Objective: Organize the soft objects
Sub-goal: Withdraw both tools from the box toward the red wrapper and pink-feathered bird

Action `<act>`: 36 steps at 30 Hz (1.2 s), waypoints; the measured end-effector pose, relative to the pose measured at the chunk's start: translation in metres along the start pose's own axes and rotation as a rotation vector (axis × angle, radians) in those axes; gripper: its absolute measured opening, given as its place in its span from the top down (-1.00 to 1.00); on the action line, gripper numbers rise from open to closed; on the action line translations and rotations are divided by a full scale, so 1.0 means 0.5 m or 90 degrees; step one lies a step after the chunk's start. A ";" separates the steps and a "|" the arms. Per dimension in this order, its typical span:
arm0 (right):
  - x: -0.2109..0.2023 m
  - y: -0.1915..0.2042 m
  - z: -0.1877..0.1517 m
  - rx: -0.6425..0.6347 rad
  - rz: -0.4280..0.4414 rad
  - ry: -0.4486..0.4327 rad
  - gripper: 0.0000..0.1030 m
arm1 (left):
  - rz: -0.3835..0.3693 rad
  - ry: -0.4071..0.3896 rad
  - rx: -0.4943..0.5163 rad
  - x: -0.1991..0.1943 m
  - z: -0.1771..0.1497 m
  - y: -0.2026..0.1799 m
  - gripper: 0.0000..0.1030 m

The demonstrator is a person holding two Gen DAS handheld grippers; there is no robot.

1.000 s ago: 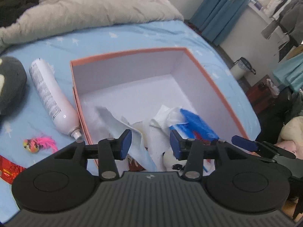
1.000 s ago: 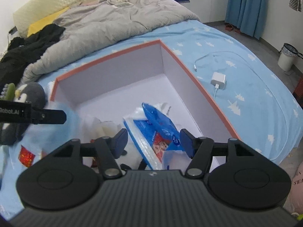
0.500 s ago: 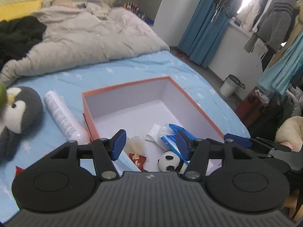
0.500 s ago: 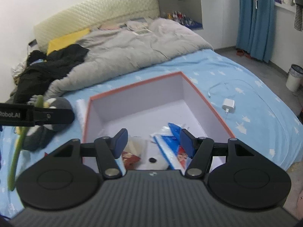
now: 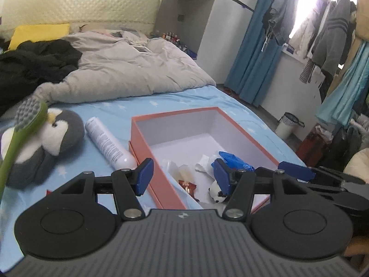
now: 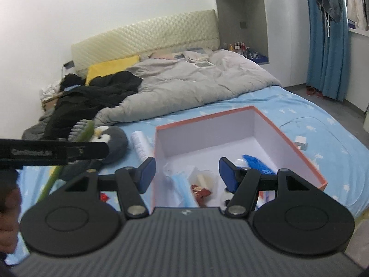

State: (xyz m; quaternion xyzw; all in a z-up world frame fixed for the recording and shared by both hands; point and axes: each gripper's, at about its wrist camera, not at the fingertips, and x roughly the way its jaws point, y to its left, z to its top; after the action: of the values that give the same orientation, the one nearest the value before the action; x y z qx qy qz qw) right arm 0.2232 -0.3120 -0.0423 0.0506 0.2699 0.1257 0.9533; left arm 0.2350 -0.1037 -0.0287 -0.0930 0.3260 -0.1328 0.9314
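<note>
An orange box [image 5: 138,143] with a white inside lies on the blue bed sheet. In it are a blue tissue pack [image 5: 235,162], a small panda toy [image 5: 214,194], a red packet [image 5: 188,185] and a face mask [image 6: 182,184]. A grey penguin plush [image 5: 55,143] rests on the sheet left of the box. My left gripper [image 5: 183,174] hangs open over the box's near left wall with nothing between its fingers. My right gripper [image 6: 187,173] is open and empty above the box's [image 6: 207,136] near end.
A white spray can [image 5: 106,143] lies between the penguin and the box, and a green brush [image 5: 27,120] leans over the penguin. A grey duvet [image 5: 129,69] and black clothes [image 5: 34,64] fill the far bed. A white charger [image 6: 301,142] lies right of the box.
Both grippers have drawn back and upward from inside the box, so more of the bed and room shows. The left jaws stand a little wider than a second ago.
</note>
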 end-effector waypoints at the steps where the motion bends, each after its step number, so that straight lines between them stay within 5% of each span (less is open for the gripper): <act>1: -0.008 0.007 -0.006 0.004 0.007 -0.004 -0.23 | 0.002 -0.004 -0.004 -0.012 -0.010 0.005 -0.23; 20: -0.075 0.115 -0.102 -0.007 0.055 -0.010 -0.23 | 0.074 -0.012 -0.064 -0.170 -0.158 0.118 -0.23; 36: -0.043 0.218 -0.202 -0.049 0.091 0.072 -0.23 | 0.142 0.004 -0.101 -0.215 -0.245 0.222 -0.23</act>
State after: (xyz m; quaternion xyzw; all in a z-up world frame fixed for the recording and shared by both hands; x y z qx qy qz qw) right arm 0.1291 -0.2097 -0.0996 0.0259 0.3142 0.2061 0.9263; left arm 0.0975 0.0238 -0.0890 -0.1292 0.3466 -0.0027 0.9291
